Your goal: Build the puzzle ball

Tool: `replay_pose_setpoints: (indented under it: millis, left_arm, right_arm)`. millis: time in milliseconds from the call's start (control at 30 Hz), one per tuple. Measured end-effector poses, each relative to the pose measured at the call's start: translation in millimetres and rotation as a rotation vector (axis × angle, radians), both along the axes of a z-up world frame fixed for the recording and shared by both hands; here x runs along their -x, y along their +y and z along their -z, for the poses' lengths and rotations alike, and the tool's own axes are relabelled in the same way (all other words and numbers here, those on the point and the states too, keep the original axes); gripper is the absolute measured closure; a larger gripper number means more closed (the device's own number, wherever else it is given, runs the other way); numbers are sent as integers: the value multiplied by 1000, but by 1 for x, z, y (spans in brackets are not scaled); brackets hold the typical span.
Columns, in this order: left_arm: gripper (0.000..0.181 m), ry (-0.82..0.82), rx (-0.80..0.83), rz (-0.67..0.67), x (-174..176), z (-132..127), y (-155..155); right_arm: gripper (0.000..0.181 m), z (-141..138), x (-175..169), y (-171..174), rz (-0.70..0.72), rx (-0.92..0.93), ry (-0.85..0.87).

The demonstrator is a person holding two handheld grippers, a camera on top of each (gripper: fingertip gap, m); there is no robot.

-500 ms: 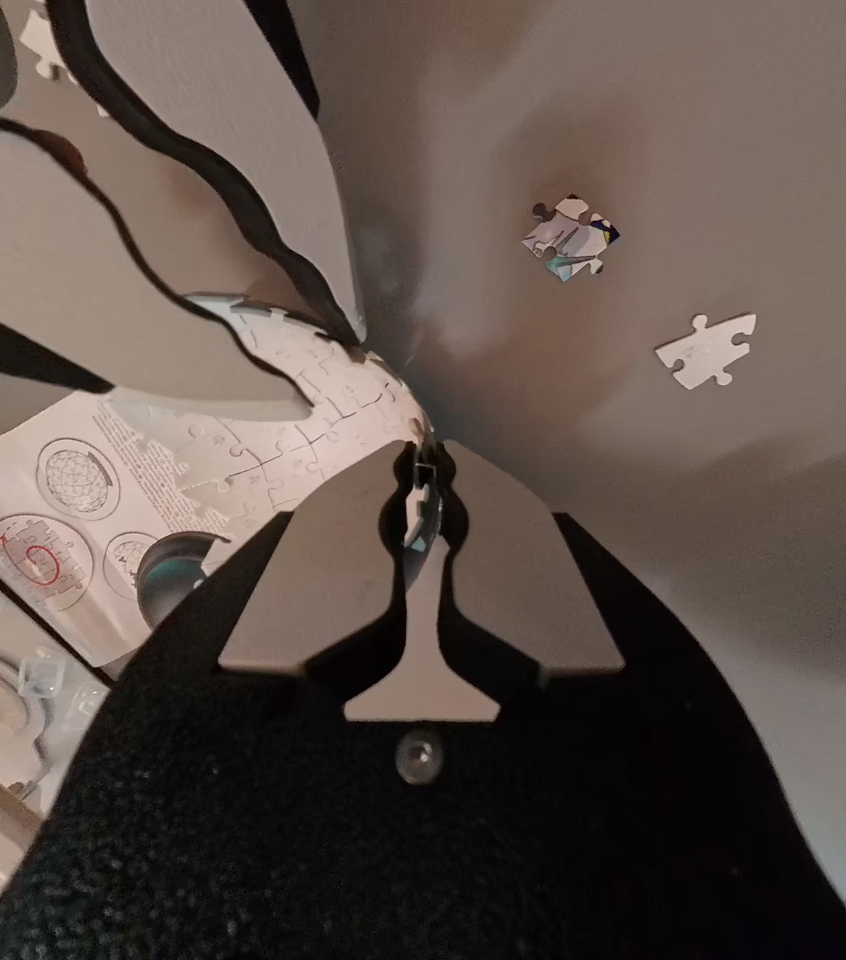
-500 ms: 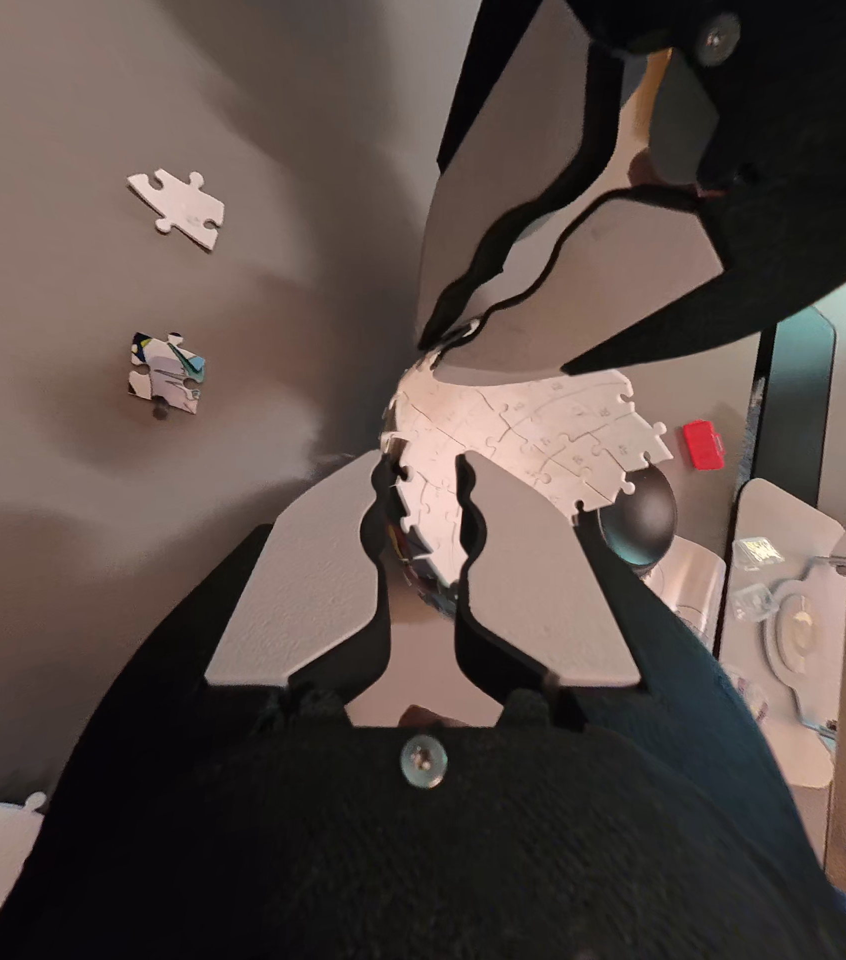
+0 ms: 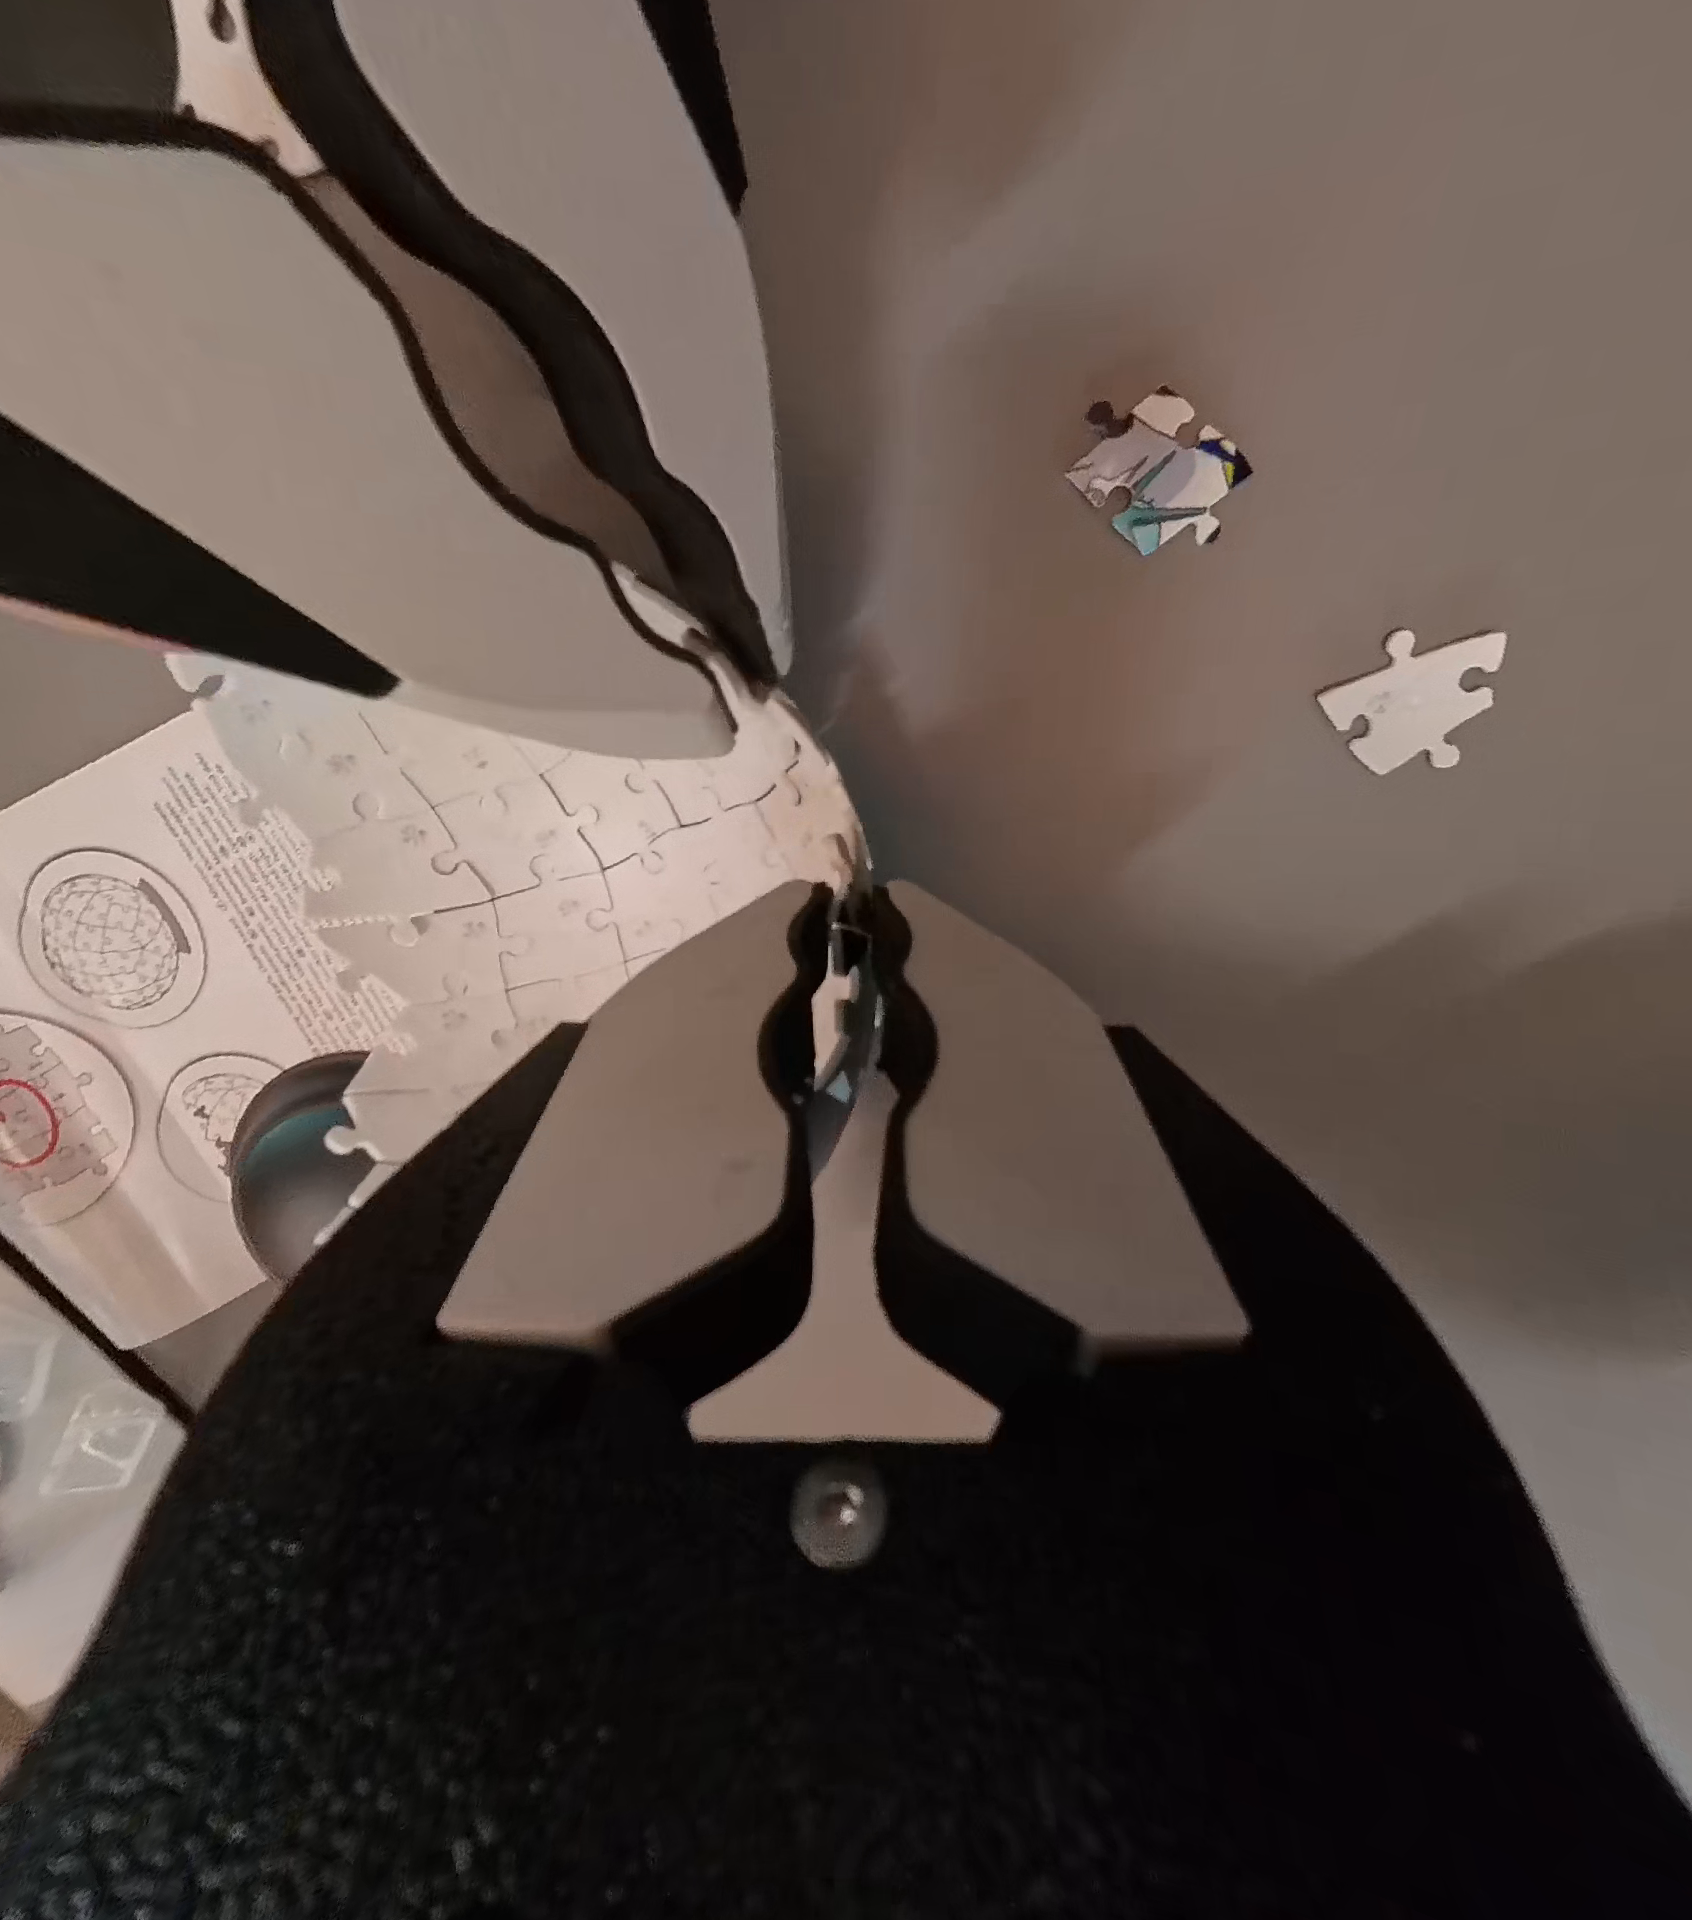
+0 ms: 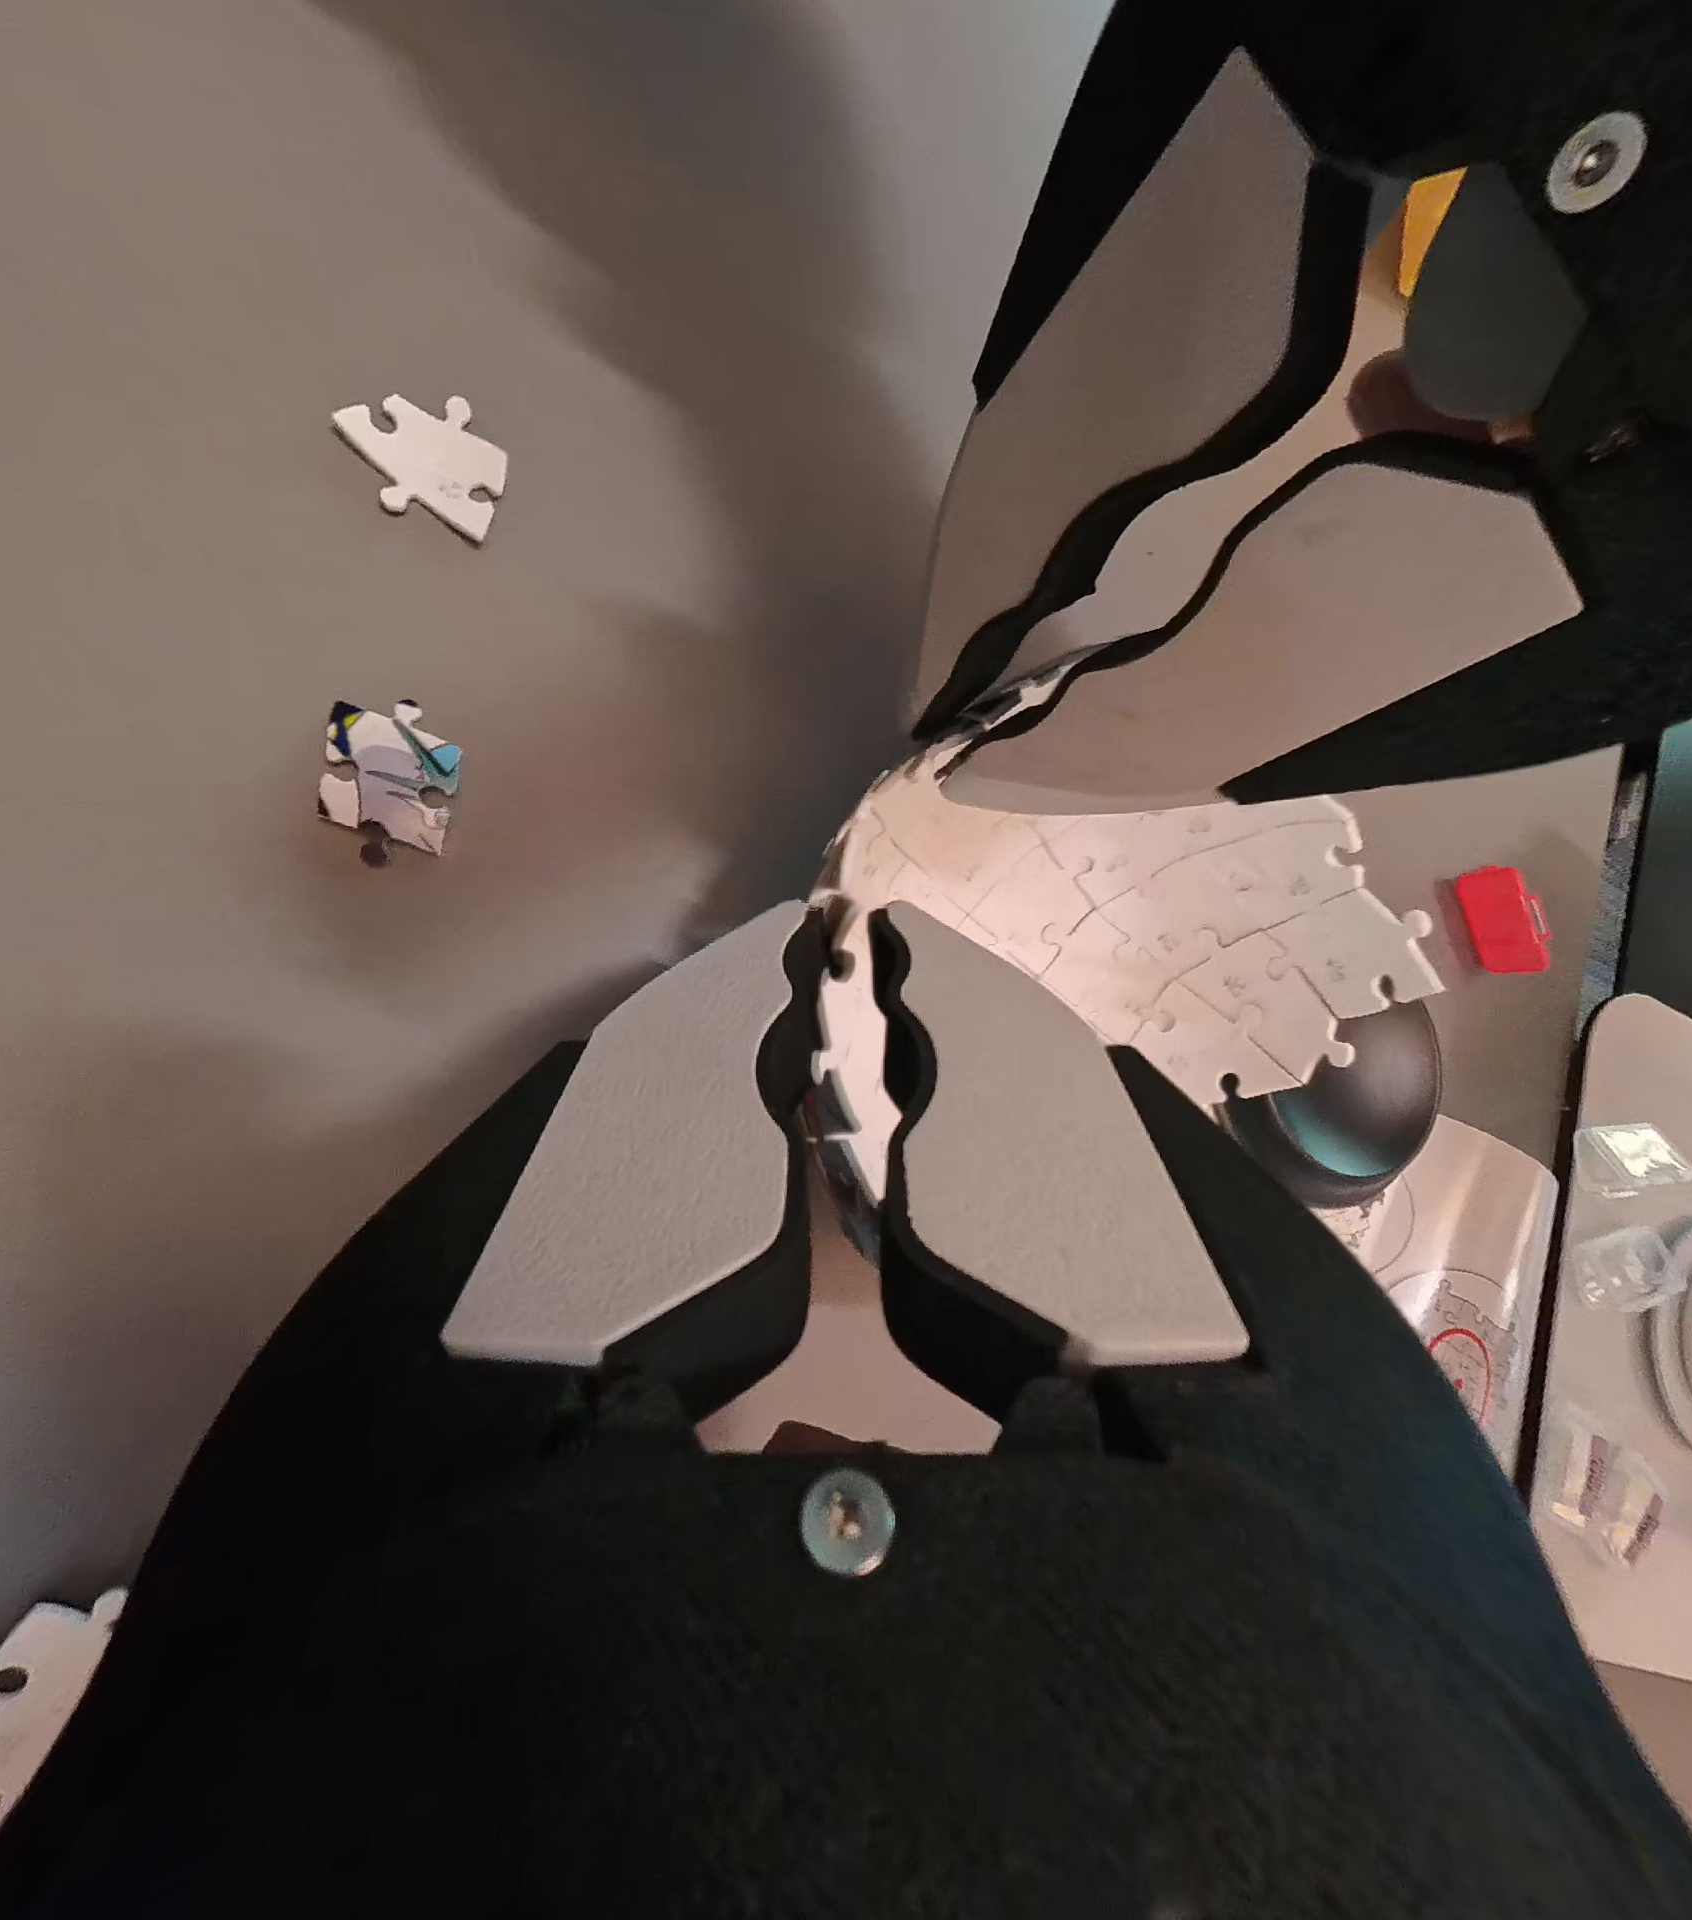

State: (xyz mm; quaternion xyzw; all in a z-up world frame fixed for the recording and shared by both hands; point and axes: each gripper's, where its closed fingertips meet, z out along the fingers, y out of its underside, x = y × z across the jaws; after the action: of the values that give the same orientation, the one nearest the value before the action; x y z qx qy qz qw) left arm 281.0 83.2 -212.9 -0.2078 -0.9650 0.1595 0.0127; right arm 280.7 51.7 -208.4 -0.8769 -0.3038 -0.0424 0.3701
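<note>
We hold the half-built puzzle ball [image 3: 551, 862] up over the grey bench [image 3: 1341, 208], its white inside turned to us. Our left tool [image 3: 847, 935] is pinched tight on the ball's edge, and our right tool [image 4: 847, 935] is pinched tight on the edge too, close by the left one. Two loose pieces lie on the bench, well apart from the ball: a picture-side piece [image 3: 1159, 473] and a plain white piece [image 3: 1413, 701].

Only the left view shows the paper sheet with round drawings [image 3: 94, 987] well. Only the right view shows a small red thing [image 4: 1502, 920], a dark round stand [image 4: 1361, 1101] behind the ball, and another white piece [image 4: 21, 1683] at the bottom corner.
</note>
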Motion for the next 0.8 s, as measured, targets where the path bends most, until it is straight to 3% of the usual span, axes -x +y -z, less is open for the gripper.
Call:
replay_pose_setpoints:
  millis: [167,400,567,800]
  left_arm:
    - [175,52,39,-31,-2,-1,1]
    - [175,105,77,-71,-5,-3,1]
    - [175,127,95,-95,-5,-3,2]
    - [176,135,103,-123,-5,-1,6]
  right_arm:
    - [163,-6,0,5,7,-35,54]
    - [135,-1,-6,4,91,36,63]
    - [136,-1,-9,7,107,75,42]
    - [129,-50,-33,-12,213,-126,117]
